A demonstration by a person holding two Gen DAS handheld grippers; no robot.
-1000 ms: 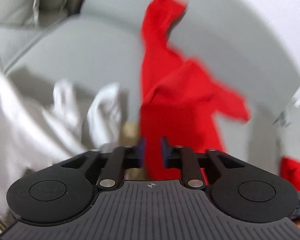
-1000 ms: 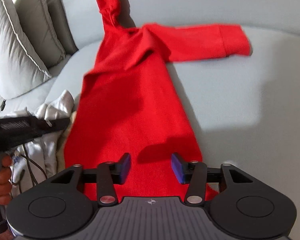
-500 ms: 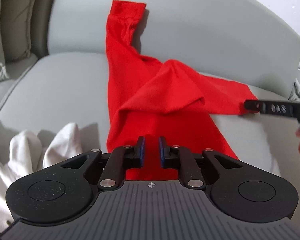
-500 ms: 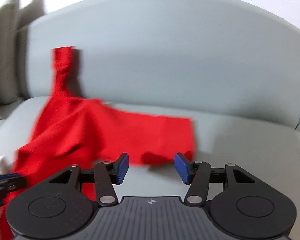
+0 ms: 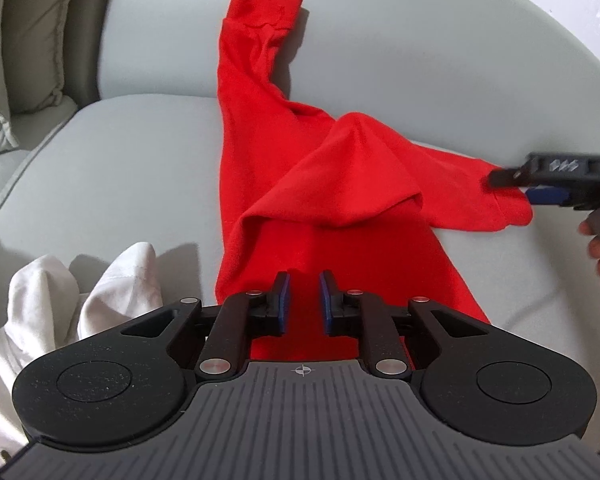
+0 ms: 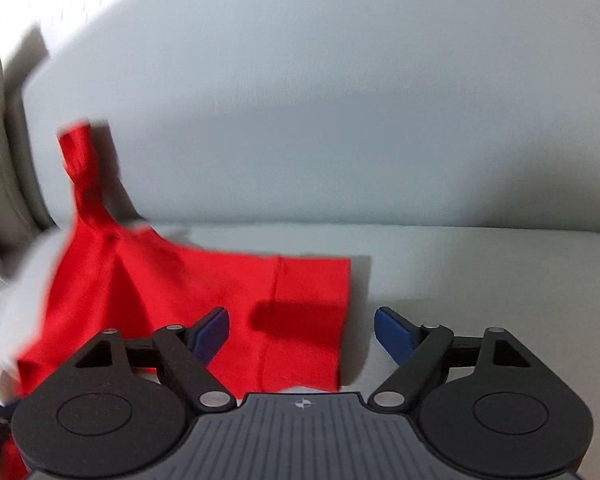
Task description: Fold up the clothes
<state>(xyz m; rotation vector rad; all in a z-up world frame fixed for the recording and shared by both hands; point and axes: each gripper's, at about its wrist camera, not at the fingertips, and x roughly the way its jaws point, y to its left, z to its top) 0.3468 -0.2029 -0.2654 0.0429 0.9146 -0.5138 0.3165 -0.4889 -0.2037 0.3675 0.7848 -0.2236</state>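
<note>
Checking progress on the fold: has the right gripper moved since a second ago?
Yes. The right gripper, jaws just opened wider, has swung from the red top's hem to its sleeve cuff, nearer the sofa back.

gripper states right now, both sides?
Left gripper: narrow gap, pads not pressing anything; red shirt lies beneath.
Right gripper: open, jaws just widened, above the sleeve cuff, holding nothing.

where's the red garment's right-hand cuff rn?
Flat on the grey sofa seat, below the backrest. Right wrist view: cuff just ahead of the open right gripper.
</note>
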